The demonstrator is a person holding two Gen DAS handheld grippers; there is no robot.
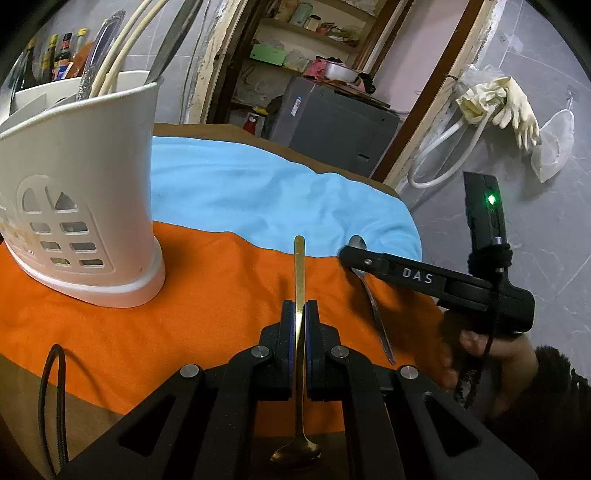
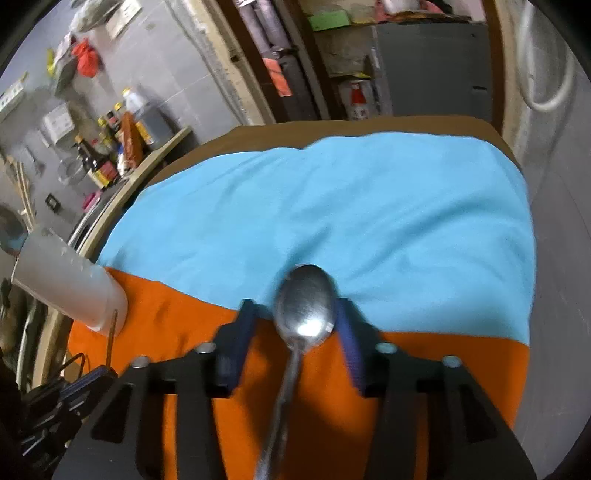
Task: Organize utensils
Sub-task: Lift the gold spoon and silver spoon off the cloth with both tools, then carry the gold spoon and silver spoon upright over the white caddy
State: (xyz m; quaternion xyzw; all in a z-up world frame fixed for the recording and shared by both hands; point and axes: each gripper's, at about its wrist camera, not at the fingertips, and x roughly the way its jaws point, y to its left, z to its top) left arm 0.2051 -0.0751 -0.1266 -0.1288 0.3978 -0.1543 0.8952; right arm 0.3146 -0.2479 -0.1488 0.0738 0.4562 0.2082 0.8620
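An orange cloth (image 1: 207,295) is spread over the near part of the table, and a light blue cloth (image 1: 258,192) is laid beyond it, their edges meeting. Brown table edge (image 1: 258,129) is seen past the blue cloth. Sauce bottles (image 2: 110,147) are grouped on a ledge to the left. A grey cabinet (image 1: 332,122) is placed behind the table, with cluttered shelves (image 1: 314,33) above it. Pale rubber gloves (image 1: 509,103) are hung on the grey tiled wall at right, beside a white hose (image 1: 443,155).
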